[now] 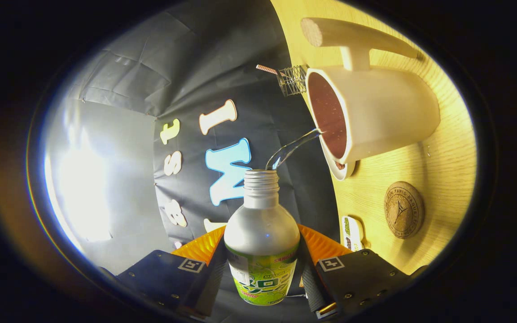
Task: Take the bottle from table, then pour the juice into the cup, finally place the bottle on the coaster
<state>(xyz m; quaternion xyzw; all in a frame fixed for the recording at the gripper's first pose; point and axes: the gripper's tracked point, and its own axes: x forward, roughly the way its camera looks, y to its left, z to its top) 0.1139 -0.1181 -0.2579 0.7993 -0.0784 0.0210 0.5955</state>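
Tongs (262, 273) closed on the bottle (262, 242), one finger pressing each side; bottle tipped over with its open neck pointing to about 1 o'clock, toward the cup (375, 116); thin stream of juice (292, 148) running from the neck into the cup's mouth, so pouring looks underway; cup already looks well filled. Coaster (403, 209) lying flat on the worktop (447, 170), at about 4 o'clock from the cup and 2 o'clock from the tongs, bare on top; next, probably: stand the bottle upright, then carry it over there.
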